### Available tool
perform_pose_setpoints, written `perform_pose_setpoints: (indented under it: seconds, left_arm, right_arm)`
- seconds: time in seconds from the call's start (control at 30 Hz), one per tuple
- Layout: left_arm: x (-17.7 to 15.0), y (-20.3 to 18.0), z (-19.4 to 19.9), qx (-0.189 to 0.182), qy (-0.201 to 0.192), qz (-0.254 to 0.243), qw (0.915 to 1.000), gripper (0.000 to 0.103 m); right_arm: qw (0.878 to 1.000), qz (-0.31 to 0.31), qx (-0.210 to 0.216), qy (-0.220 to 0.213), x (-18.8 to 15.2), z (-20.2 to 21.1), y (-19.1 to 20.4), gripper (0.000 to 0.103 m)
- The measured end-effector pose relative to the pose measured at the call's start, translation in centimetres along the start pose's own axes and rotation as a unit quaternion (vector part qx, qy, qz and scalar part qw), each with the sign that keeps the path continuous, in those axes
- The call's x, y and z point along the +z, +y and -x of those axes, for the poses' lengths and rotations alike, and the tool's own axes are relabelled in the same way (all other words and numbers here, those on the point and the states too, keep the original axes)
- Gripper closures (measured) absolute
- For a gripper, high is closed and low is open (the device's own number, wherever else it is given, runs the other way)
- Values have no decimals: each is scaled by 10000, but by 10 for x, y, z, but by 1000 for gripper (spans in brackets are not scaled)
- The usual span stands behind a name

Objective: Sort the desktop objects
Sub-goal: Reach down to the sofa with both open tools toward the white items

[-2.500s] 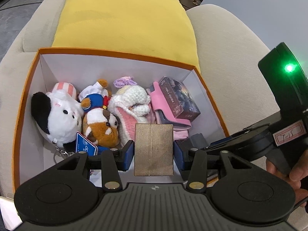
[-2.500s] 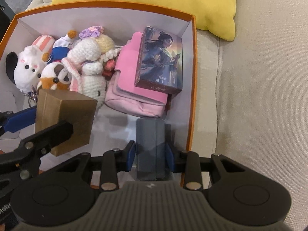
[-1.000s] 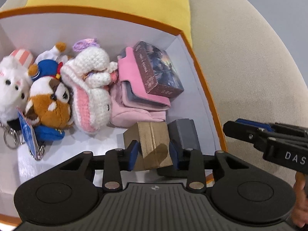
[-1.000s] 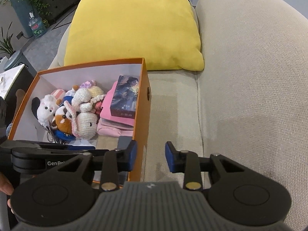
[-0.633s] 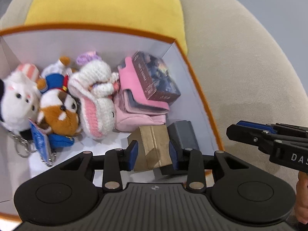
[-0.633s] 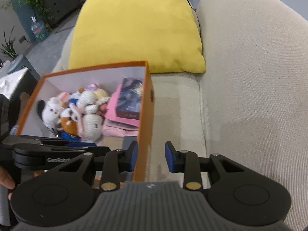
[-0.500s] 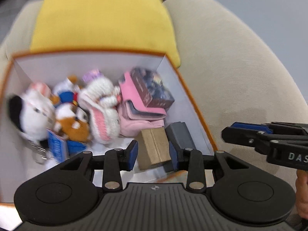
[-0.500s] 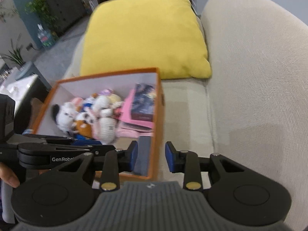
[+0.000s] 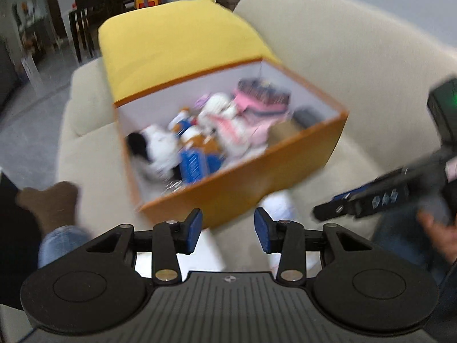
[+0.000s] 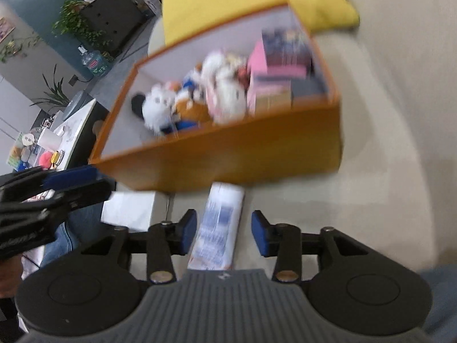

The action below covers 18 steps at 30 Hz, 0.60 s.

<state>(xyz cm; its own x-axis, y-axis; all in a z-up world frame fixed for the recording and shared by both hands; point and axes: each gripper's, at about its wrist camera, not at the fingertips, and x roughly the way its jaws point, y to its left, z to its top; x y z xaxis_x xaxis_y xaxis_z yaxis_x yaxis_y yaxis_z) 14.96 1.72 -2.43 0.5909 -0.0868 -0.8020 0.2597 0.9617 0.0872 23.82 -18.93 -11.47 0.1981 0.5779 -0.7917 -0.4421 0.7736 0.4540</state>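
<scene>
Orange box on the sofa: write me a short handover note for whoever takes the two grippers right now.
Left gripper: jaws open, empty, held back from the orange box.
Right gripper: jaws open, empty; a white printed packet lies on the sofa in line with them, not gripped.
Done: brown block and grey block lie in the box beside the plush toys and pink pouch.
Left: probably the packet; the frames are blurred, so check for other loose items.

Both grippers are now pulling back from the orange box (image 9: 257,177), jaws parted and empty; the brown block (image 10: 272,98) and grey case (image 10: 307,87) are lying inside, at the frame's upper right.
</scene>
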Motion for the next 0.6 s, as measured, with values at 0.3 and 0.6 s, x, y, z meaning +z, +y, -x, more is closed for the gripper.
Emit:
perform_pose_setpoints:
  seconds: [0.3,0.6]
  left_arm:
    - [-72,-6,-18,924,448,-1642,9811,51]
    - [-114,-26,-66,1712,572,-3419,9223,42]
  right_arm:
    - [9976,-482,-111,475,-27,-49,-2,49]
    - [9916,-975,-152,841,-43,-61,1,45]
